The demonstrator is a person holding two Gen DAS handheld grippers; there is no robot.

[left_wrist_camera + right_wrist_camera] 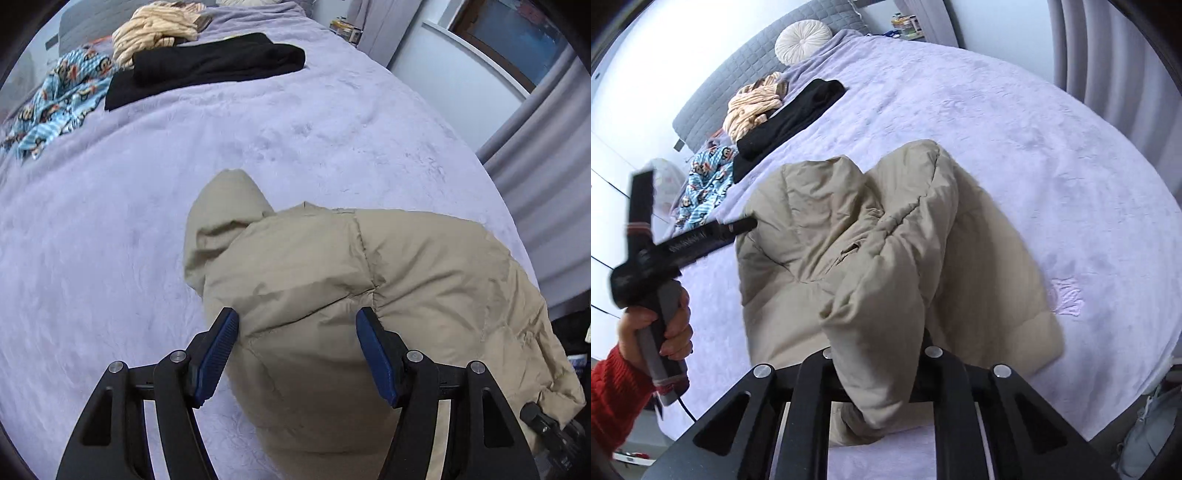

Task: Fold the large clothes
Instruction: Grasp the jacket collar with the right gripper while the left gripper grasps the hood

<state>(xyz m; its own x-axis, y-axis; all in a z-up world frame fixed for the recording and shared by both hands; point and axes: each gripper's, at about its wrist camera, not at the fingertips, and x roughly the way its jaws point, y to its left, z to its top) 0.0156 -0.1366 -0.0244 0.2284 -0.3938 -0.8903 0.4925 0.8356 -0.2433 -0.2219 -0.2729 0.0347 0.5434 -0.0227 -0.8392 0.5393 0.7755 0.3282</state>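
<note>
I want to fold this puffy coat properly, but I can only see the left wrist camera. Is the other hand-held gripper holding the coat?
Observer: Yes. The right hand-held gripper is shut on a thick, bunched fold of the beige coat.
Operator: Is there a pillow up at the top of the bed?
Observer: Yes, a round white pillow sits against the grey headboard.
Operator: Who is holding my hand-held gripper?
Observer: A bare hand with a red knitted sleeve grips its handle.
</note>
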